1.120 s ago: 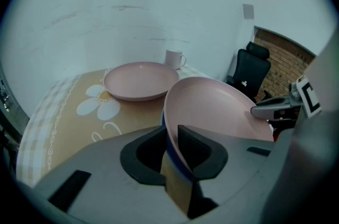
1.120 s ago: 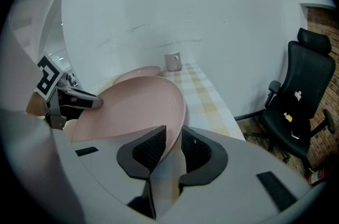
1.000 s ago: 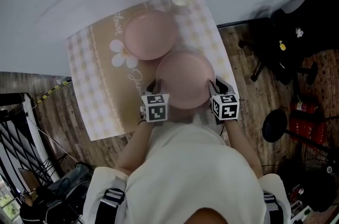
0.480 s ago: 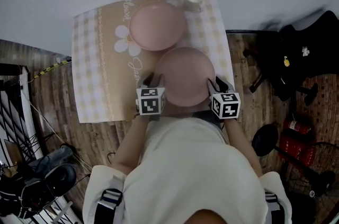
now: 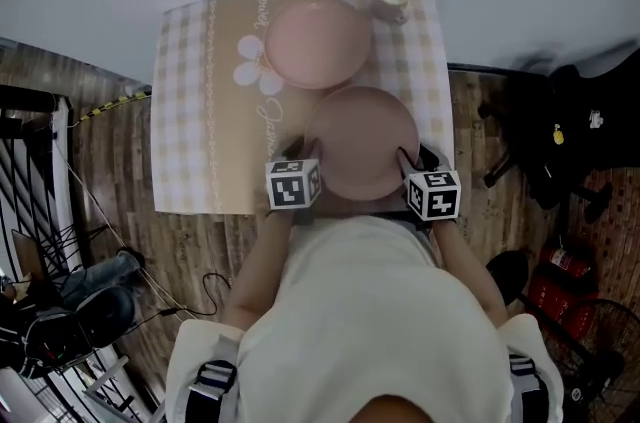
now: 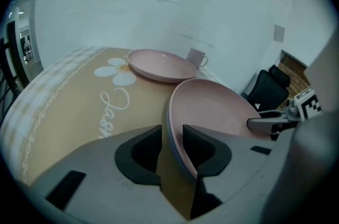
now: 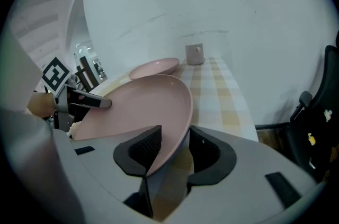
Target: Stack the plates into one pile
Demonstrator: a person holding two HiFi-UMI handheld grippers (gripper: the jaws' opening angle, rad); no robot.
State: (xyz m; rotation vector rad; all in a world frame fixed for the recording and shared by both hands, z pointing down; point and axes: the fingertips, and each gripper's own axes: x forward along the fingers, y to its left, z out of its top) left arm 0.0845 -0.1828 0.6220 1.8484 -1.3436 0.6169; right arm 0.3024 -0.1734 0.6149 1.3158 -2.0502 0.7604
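Tablecloth lettering (partly behind near plate) is illegible.

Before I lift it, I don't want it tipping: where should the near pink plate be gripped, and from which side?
Take the near pink plate by its raised rim at its left and right edges, from the near side: wide and shallow, one grip would likely tip it. The left tongs and right tongs straddle that rim, jaws just opened, not clamping.

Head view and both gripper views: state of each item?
Near plate: unstacked, rim between both grippers' jaws.
Far plate: flat on the mat, empty.
Mug: upright at the mat's far corner.
Left gripper: open, jaws have just been opening.
Right gripper: open, jaws have just been opening.
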